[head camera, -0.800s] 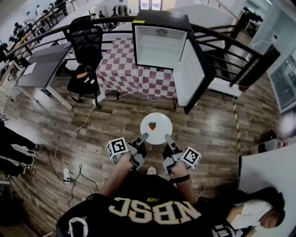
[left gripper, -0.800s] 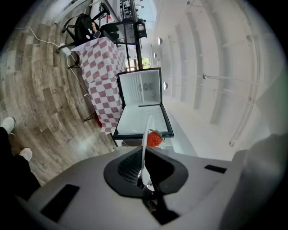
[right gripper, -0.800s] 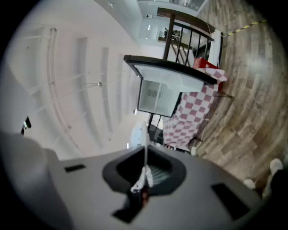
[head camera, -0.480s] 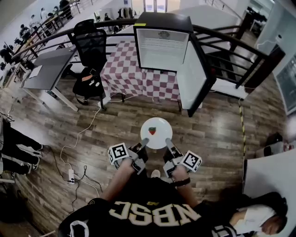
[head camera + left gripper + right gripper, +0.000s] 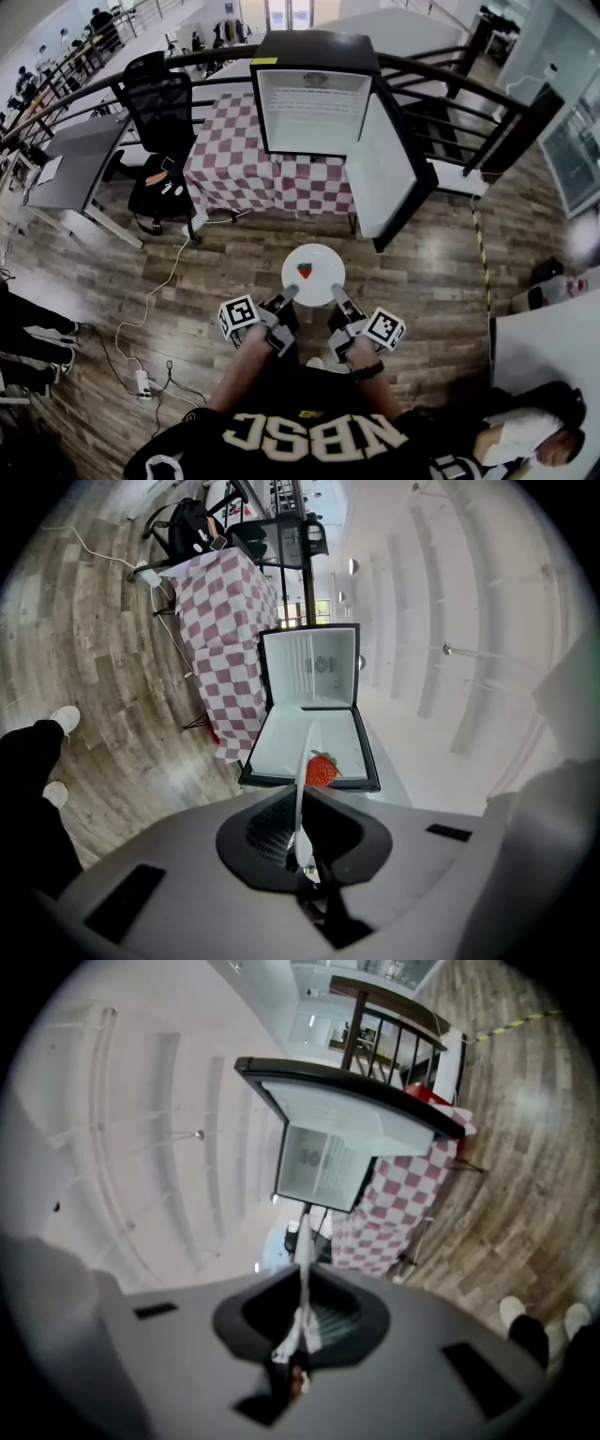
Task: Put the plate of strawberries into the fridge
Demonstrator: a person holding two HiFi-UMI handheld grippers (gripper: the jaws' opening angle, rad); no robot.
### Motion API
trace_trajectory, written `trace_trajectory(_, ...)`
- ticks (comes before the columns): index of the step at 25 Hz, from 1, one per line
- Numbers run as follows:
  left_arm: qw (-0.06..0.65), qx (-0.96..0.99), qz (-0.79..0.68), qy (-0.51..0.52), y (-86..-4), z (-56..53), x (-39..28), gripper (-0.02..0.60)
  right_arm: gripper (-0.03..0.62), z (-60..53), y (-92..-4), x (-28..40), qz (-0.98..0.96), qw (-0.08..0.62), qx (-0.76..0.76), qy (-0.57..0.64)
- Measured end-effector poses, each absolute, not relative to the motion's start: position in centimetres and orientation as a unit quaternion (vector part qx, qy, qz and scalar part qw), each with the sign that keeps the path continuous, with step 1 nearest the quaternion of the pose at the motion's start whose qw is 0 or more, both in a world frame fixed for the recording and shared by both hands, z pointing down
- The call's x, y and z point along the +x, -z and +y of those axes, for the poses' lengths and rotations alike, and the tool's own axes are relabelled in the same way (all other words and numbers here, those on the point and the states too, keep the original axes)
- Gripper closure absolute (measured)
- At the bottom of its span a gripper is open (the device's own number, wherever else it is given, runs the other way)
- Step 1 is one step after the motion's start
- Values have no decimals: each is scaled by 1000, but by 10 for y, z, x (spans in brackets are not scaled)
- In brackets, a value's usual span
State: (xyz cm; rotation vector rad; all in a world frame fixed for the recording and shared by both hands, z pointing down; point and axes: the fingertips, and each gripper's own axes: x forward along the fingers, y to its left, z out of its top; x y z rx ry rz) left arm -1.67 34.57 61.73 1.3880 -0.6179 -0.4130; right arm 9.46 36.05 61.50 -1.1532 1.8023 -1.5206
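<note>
A white plate (image 5: pixel 319 277) with one red strawberry (image 5: pixel 306 270) on it hangs over the wooden floor in front of the person. My left gripper (image 5: pixel 292 292) is shut on the plate's near-left rim and my right gripper (image 5: pixel 335 290) is shut on its near-right rim. The left gripper view shows the plate (image 5: pixel 301 794) edge-on between the jaws, with the strawberry (image 5: pixel 322 770) beyond. In the right gripper view the plate's rim (image 5: pixel 303 1283) is also pinched edge-on. The small black fridge (image 5: pixel 307 109) stands open on a table ahead, its door (image 5: pixel 389 173) swung right.
The fridge sits on a table with a red-and-white checked cloth (image 5: pixel 251 164). A black office chair (image 5: pixel 161 103) and a grey desk (image 5: pixel 66 159) stand to the left. A dark railing (image 5: pixel 450 84) curves behind. A cable (image 5: pixel 155 281) trails across the floor.
The person has walked forward with the plate held in both grippers. The fridge and table now look closer and more centred in the head view.
</note>
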Motion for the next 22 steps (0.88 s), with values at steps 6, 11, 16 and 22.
trace_trajectory(6, 704, 633, -268, 180, -615, 271, -37, 557, 560, 295, -610, 77, 647, 262, -452, 555)
trace_trajectory(11, 693, 637, -279, 190, -608, 214, -69, 557, 560, 233, -604, 46, 651, 270, -445, 553)
trace_trajectory(16, 702, 632, -273, 185, -611, 186, -89, 557, 560, 207, -603, 24, 651, 266, -448, 552)
trace_trajectory(22, 721, 615, -264, 179, -621, 161, -86, 557, 560, 182, -608, 26, 637, 258, -464, 559)
